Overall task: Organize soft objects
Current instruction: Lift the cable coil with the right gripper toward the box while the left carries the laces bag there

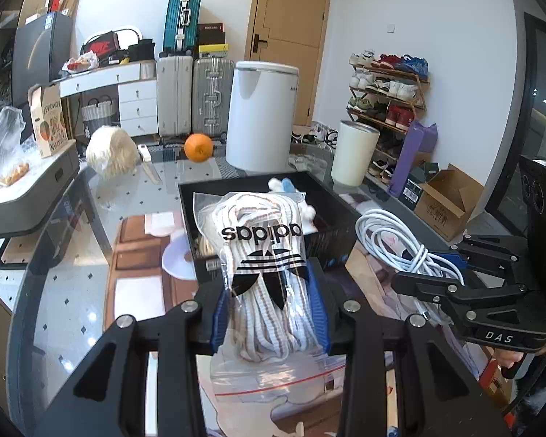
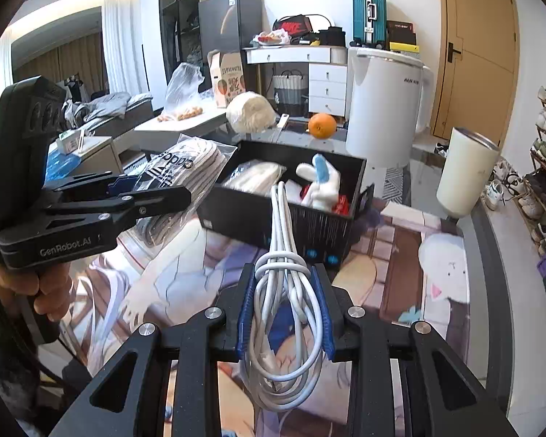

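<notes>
The left gripper (image 1: pixel 269 313) has its jaws pressed on a clear zip bag of white laces (image 1: pixel 264 269) with an Adidas logo printed on it, and holds it in the air just before the black box (image 1: pixel 258 182) — I judge this is so that the bag can go into the box with the other soft things. The bag is thin, shiny plastic with a red seal line, and the laces inside are flat, woven and folded in loops. The right gripper (image 2: pixel 284 309) has its jaws closed on a bundle of white cable (image 2: pixel 284 313), smooth and round, tied with a knot of its own so it keeps its shape. Inside the box lies already a white plush toy (image 2: pixel 320 182) with blue ear — soft, furry. An orange (image 1: pixel 198 147) rests behind on the glass table (image 1: pixel 72 280).
</notes>
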